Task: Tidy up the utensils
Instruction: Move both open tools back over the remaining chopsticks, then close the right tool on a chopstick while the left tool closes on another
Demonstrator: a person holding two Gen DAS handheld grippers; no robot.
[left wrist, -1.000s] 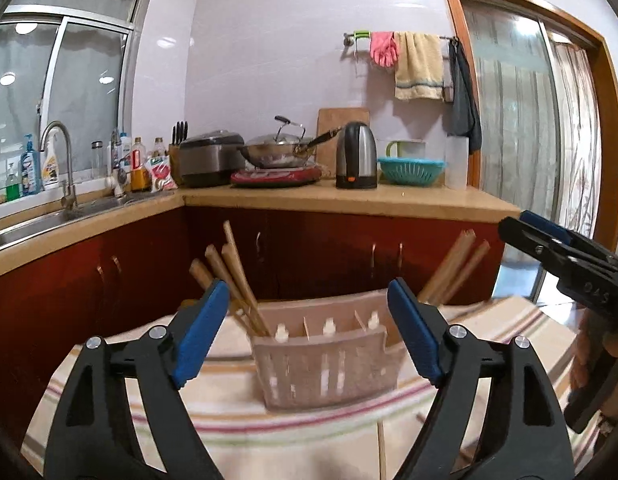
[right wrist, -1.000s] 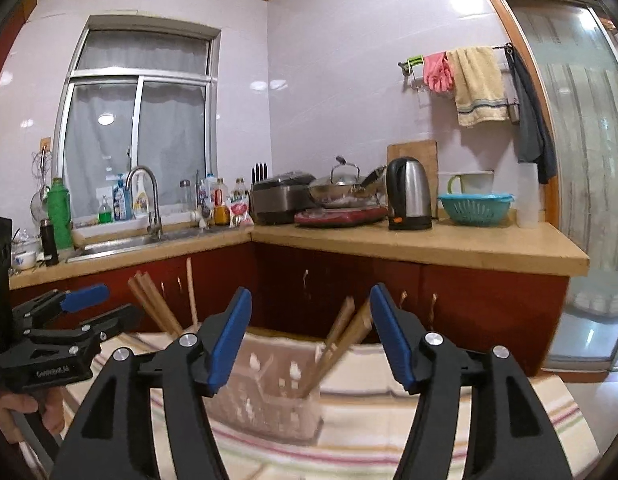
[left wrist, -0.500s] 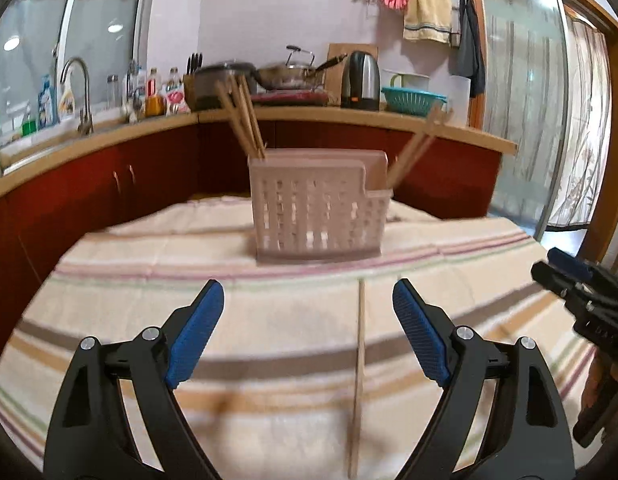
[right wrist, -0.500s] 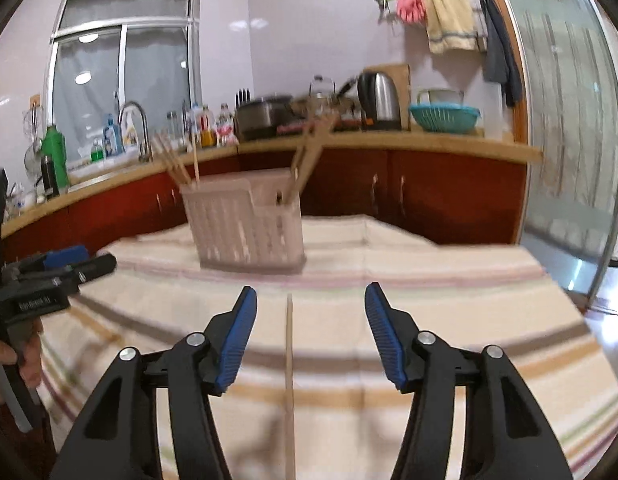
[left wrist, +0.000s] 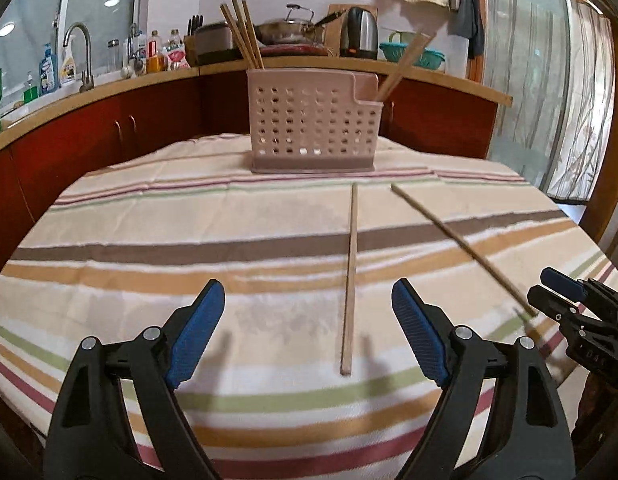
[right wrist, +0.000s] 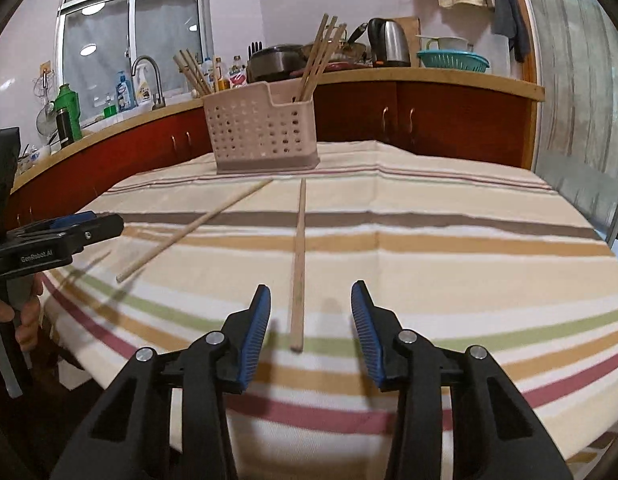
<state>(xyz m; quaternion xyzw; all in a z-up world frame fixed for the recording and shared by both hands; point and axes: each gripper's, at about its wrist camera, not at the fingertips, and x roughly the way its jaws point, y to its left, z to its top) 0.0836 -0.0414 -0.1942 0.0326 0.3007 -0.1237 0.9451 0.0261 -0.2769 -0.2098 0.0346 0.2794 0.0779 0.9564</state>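
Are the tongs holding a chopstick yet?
No. Both tongs, left and right, hold nothing. The right tongs are closing around one loose chopstick's near end without touching it.

Table under striped cloth, perforated utensil caddy, two loose sticks, probably chopsticks

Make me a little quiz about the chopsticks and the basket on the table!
1. How many chopsticks lie loose on the cloth?
2. True or false: the basket is empty.
3. Which tongs have the narrower gap: A left tongs, B right tongs?

Key:
1. Two: the left chopstick and the right chopstick.
2. False: chopsticks stand in both ends of it.
3. B; they are closing, with the right chopstick's near end just ahead of them, untouched.
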